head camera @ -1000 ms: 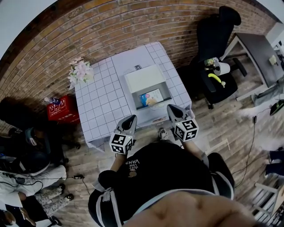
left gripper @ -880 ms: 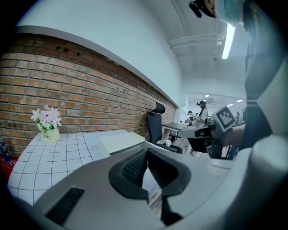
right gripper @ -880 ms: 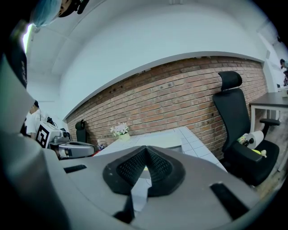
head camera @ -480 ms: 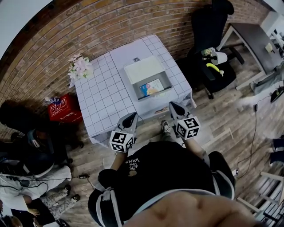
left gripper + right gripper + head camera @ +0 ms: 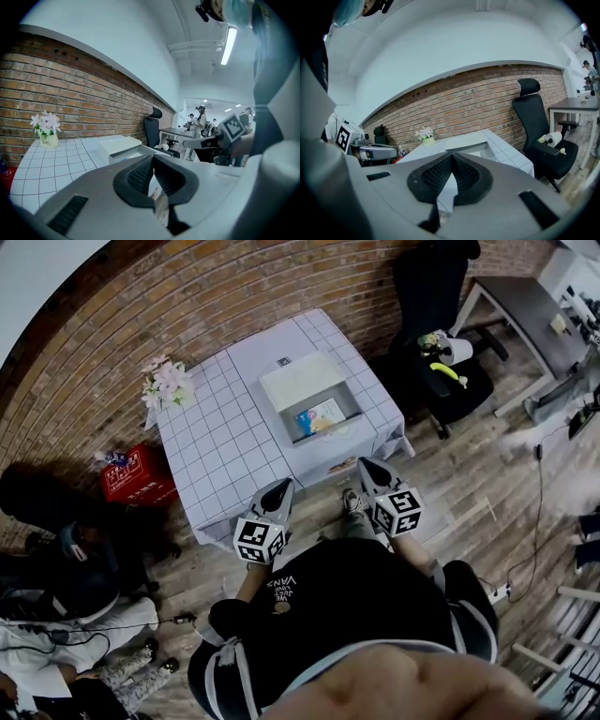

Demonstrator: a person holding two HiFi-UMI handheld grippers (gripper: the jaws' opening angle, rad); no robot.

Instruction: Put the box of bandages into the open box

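The open box [image 5: 330, 421] stands on the checked table [image 5: 225, 446], its white lid [image 5: 295, 379] folded back. The colourful box of bandages [image 5: 319, 416] lies inside it. My left gripper [image 5: 284, 485] and my right gripper [image 5: 362, 464] hover just off the table's near edge, in front of my body, both shut with nothing between the jaws. In the left gripper view the shut jaws meet at the left gripper [image 5: 152, 157], with the open box [image 5: 119, 146] beyond. In the right gripper view the right gripper [image 5: 452, 155] is likewise shut and empty.
A vase of flowers [image 5: 167, 385] stands at the table's far left corner. A red crate [image 5: 131, 474] sits on the floor to the left, near a seated person [image 5: 56, 559]. A black office chair [image 5: 441, 324] and a desk [image 5: 525, 306] stand to the right.
Both grippers have drawn back from the table's near edge toward my body, and the table now sits farther off in the head view. Both stay shut and empty.
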